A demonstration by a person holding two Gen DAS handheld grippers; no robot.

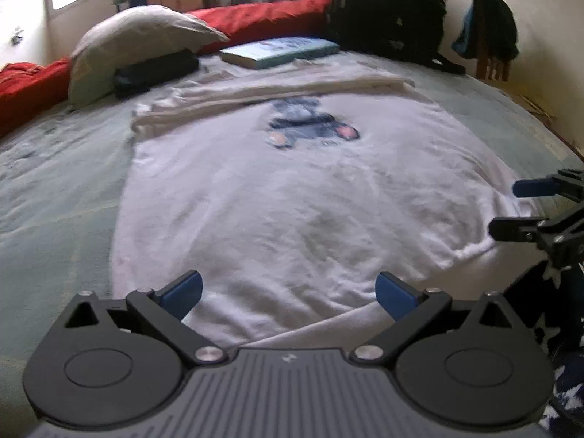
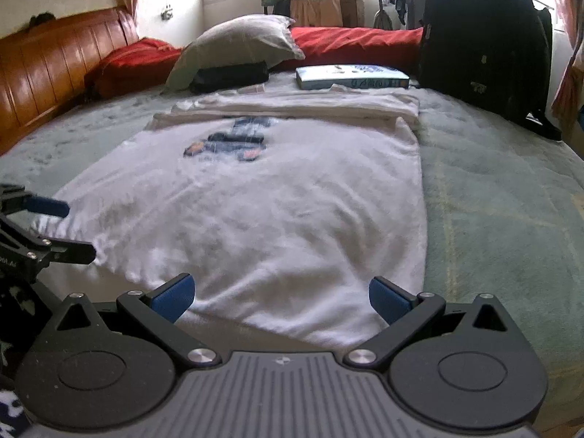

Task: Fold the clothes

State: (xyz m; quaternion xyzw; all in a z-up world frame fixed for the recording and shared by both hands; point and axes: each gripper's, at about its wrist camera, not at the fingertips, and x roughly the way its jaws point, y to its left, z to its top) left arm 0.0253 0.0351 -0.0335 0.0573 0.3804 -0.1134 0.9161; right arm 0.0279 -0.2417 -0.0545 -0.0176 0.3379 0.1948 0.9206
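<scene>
Garment: white T-shirt (image 2: 255, 197) with a dark printed motif, lying flat on the grey-green bedspread (image 2: 492, 200); the far part is already turned over on itself into a band across the top, the near hem faces both cameras.
Left gripper (image 1: 288, 292): jaws spread wide, nothing between the blue pads, poised over the near hem toward one lower corner.
Right gripper (image 2: 279, 294): likewise fully open and empty, poised over the hem near the other lower corner.
Step in hand (judgement): taking the two hem corners to carry the lower half up toward the folded band.
Risk – pinch depth: jaws closing too low could catch the bedspread along with the shirt, and the cover would lift too.
Risk – single layer: catching only the top layer at the hem would let the back panel trail and leave the fold crooked.
Risk – uneven carry: one hand leading the other would skew the edge against the band.
Far edge obstacles: a book (image 2: 350, 76), a black bundle (image 2: 230, 75) under the pillow (image 2: 237, 43), a black backpack (image 2: 481, 36) – all near the shirt's top, limiting forward reach.
Open room: bare bedspread on both sides of the shirt; wooden headboard (image 2: 47, 69) well apart.
</scene>
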